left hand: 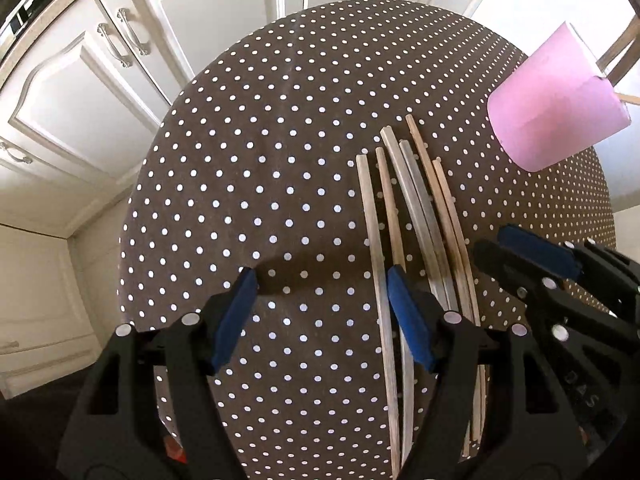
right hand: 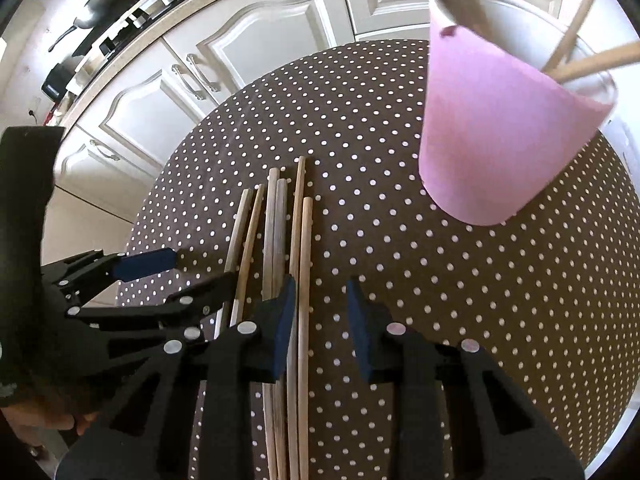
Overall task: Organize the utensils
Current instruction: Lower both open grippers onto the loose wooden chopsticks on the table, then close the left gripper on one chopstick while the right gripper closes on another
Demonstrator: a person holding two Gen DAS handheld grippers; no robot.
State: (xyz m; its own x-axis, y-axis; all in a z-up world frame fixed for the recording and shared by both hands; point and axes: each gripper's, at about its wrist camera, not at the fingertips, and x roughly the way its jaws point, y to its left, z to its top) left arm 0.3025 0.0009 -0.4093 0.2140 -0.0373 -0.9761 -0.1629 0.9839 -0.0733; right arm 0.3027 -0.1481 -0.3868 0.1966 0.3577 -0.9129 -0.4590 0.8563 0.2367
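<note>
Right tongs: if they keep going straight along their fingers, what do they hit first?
Probably the rightmost wooden stick, lying between the right tongs' open fingers, with the polka-dot tablecloth beneath. Depth is unclear.

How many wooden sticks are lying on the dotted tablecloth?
6 chopsticks lie side by side on the tablecloth, left of the pink cup. More sticks stand inside the cup; some may be hidden.

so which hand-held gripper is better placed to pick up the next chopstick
Probably the right hand-held gripper: its open jaws already straddle the outermost chopstick, on the side nearest the pink cup. The left hand-held gripper hangs open mostly over bare tablecloth.
</note>
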